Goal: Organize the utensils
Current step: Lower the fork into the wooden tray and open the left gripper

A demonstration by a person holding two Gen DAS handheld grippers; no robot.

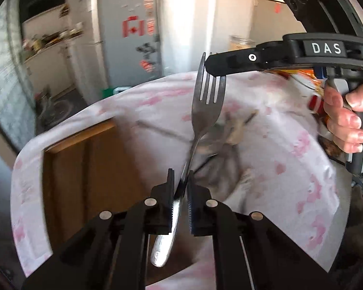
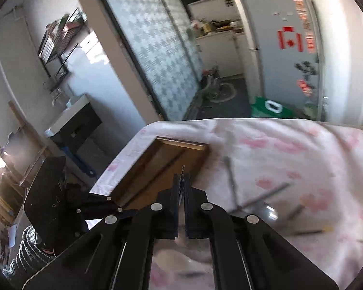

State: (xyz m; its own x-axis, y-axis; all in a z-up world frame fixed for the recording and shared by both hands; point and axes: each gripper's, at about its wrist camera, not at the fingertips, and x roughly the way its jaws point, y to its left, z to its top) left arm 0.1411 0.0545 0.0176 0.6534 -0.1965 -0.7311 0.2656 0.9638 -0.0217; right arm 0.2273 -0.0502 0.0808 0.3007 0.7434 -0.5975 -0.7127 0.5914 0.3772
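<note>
My left gripper (image 1: pixel 180 178) is shut on the handle of a metal fork (image 1: pixel 207 101) and holds it upright above the table, tines up. My right gripper (image 1: pixel 209 66) reaches in from the right at the tines; in its own view its jaws (image 2: pixel 181 181) are closed on the fork's tines, seen edge-on. A wooden utensil tray (image 1: pixel 84 154) lies on the pink-patterned tablecloth at the left, also in the right wrist view (image 2: pixel 157 169). Several loose utensils (image 2: pixel 261 195) lie blurred on the cloth to the right.
The table (image 2: pixel 290 145) is covered by a white cloth with pink flowers. A glass jar (image 1: pixel 239 42) and snack packets (image 1: pixel 312 82) stand at the far right. A fridge (image 1: pixel 130 36) and kitchen doorway lie beyond the table's far edge.
</note>
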